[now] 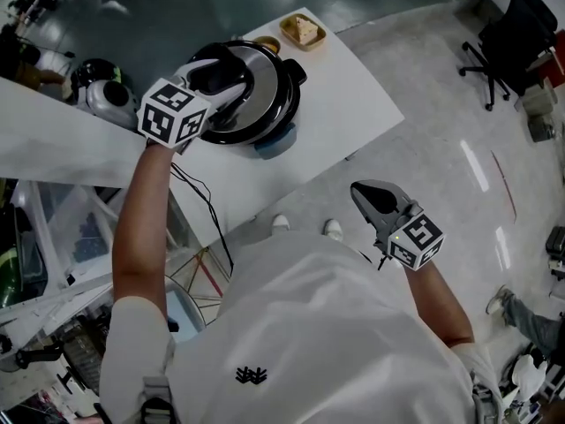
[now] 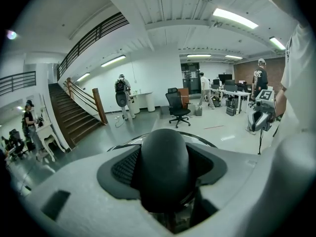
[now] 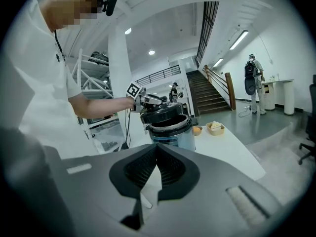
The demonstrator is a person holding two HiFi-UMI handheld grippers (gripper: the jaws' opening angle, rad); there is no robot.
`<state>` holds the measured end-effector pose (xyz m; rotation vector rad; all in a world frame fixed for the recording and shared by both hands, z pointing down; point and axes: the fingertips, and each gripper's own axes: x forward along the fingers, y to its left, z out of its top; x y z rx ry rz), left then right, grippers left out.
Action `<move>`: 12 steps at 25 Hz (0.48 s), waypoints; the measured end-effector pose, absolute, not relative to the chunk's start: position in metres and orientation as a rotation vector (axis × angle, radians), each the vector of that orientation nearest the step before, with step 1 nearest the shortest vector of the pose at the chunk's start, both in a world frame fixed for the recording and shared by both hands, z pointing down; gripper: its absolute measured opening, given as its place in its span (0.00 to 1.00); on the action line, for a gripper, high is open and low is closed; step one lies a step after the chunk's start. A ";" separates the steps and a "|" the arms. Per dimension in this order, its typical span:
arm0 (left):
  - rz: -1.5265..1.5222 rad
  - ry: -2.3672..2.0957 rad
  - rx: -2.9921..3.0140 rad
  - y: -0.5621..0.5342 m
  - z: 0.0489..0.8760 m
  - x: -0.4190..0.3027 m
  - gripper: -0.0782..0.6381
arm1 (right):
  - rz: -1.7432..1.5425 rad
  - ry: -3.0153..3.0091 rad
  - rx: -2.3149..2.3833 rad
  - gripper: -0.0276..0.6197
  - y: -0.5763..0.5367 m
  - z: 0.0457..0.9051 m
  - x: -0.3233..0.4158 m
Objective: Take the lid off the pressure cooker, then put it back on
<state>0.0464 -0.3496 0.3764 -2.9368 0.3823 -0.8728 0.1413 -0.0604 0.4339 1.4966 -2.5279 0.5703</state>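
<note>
The pressure cooker's lid (image 1: 260,91) is steel with a black rim. It hangs tilted just above the open cooker pot (image 3: 171,128) on the white table (image 1: 353,104). My left gripper (image 1: 214,76) is shut on the lid's black knob (image 2: 164,164), which fills the space between its pads. Part of the lid's rim (image 2: 200,139) shows behind the knob. From the right gripper view the lid (image 3: 160,110) is clear of the pot's rim. My right gripper (image 1: 373,196) hovers off the table's near side over the floor. Its pads meet with nothing between them (image 3: 157,168).
A small tray of food (image 1: 303,31) and a small orange bowl (image 1: 267,44) sit at the table's far end. A black cable (image 1: 207,206) hangs below the table's left side. Office chairs (image 1: 512,42) stand at far right. Stairs (image 2: 74,117) and several people appear in the hall.
</note>
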 end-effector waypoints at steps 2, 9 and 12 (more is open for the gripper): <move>-0.875 0.417 -2.936 -0.346 0.373 0.039 0.51 | 0.565 -2.549 1.463 0.06 -0.061 0.434 0.142; -0.884 0.560 -2.922 -0.336 0.365 0.011 0.51 | 0.545 -2.616 1.328 0.06 -0.065 0.434 0.141; -0.883 0.642 -2.922 -0.331 0.363 -0.007 0.51 | 0.542 -2.643 1.264 0.06 -0.068 0.436 0.139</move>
